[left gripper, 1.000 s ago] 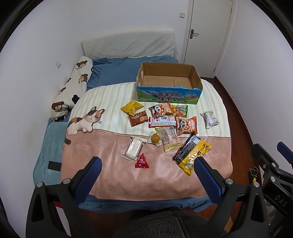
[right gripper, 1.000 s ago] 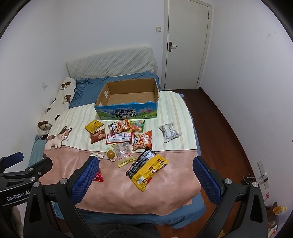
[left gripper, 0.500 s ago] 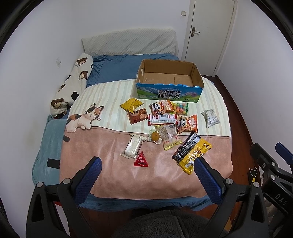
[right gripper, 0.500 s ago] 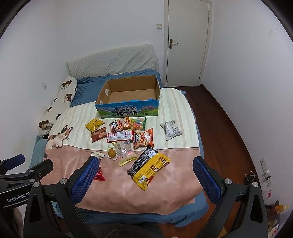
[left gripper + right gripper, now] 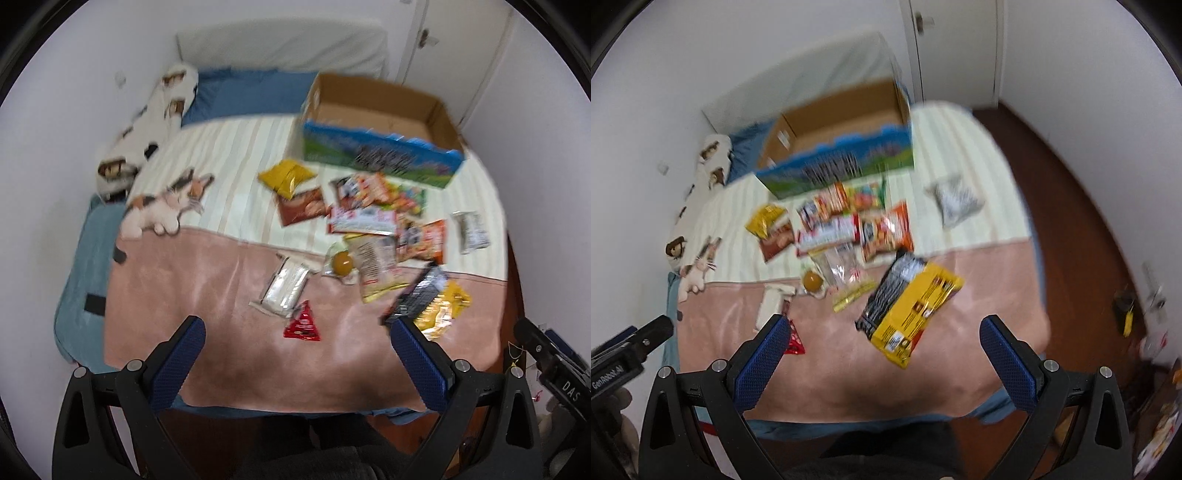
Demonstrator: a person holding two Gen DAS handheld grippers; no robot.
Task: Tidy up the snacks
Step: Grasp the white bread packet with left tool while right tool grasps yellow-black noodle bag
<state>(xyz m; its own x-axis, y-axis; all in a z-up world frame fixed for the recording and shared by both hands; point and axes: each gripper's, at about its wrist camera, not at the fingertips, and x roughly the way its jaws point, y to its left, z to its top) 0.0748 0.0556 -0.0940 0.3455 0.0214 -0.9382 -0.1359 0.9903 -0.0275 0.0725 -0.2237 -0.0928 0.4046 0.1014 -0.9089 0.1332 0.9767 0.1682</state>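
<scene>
Both views blurry. Left tongs [image 5: 295, 354] released, blue pads wide apart, nothing between them, hovering over the bed's foot edge. Right tongs [image 5: 882, 350] also released & empty, over the same edge but nearer the right corner.

Snacks lie loose on the bed [image 5: 229, 362], mid-to-right of the blanket, none in the cardboard box [image 5: 380, 129]. Box sits open-topped twd the head end, right of centre, looks empty inside. Just in front of it a cluster: yellow packet [image 5: 288, 177] touching a brown packet [image 5: 303, 208], then panda-print packets [image 5: 364, 188] overlapping a red/white bar [image 5: 364, 221] & an orange packet [image 5: 424, 238]. Silver packet [image 5: 472, 230] alone nr the right edge. Closer to the foot: clear-wrapped white snack [image 5: 286, 290], small red triangular packet [image 5: 303, 326] touching its corner, egg-like round thing in clear wrap [image 5: 341, 263], beige packet [image 5: 376, 264] beside it. Big black/yellow bag [image 5: 910, 306] nearest the right tongs, nothing blocking it.

Cat plush [image 5: 162, 210] nr the left edge, bear-print bolster [image 5: 147, 125] along the wall, well apart from snacks. Door [image 5: 956, 48] beyond the head end.
</scene>
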